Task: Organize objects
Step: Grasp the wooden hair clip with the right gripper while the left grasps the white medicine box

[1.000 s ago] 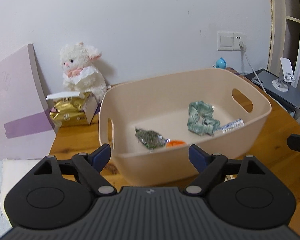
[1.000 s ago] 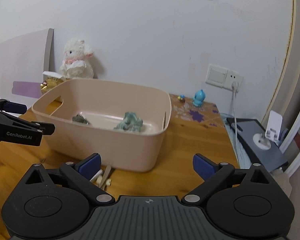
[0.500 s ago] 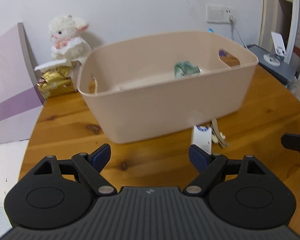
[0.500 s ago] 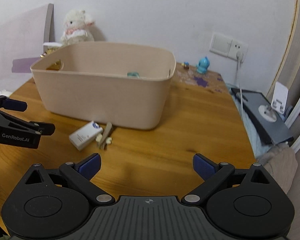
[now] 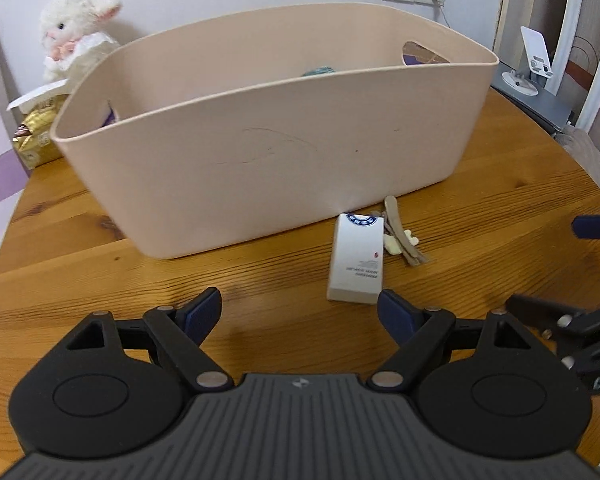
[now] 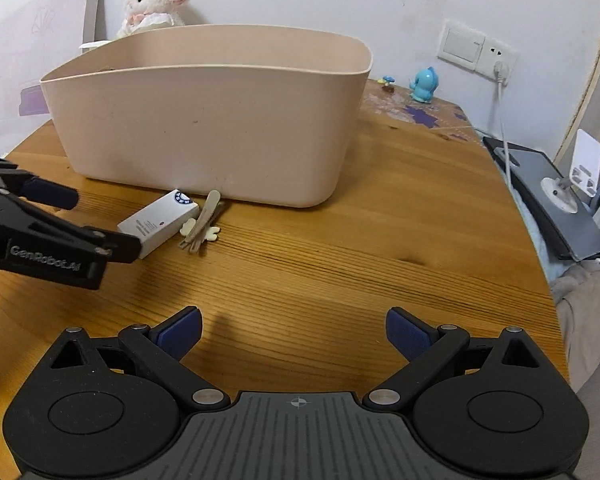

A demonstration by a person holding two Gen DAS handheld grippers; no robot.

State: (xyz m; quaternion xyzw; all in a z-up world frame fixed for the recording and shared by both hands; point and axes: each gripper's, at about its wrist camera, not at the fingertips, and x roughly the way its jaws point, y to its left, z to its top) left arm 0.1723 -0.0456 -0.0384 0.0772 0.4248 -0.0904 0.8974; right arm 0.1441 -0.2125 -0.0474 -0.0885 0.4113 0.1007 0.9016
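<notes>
A beige plastic bin (image 5: 276, 152) stands on the round wooden table; it also shows in the right wrist view (image 6: 204, 128). A small white box (image 5: 356, 264) lies on the table in front of the bin, with a tan hair clip (image 5: 402, 236) beside it on its right. Both show in the right wrist view: the box (image 6: 156, 224), the clip (image 6: 202, 226). My left gripper (image 5: 300, 312) is open and empty, low over the table just short of the box. My right gripper (image 6: 292, 330) is open and empty, further right. A green scrunchie (image 5: 318, 71) peeks over the bin's rim.
A white plush lamb (image 5: 76, 32) and a gold packet (image 5: 36, 136) sit behind the bin at the left. A blue figurine (image 6: 422, 88) stands at the back right. A grey device with a white stand (image 6: 556, 188) lies off the table's right edge.
Both grippers have come down and drawn back from above the bin to table level. The white box and hair clip in front of the bin have come into view. Both stay open.
</notes>
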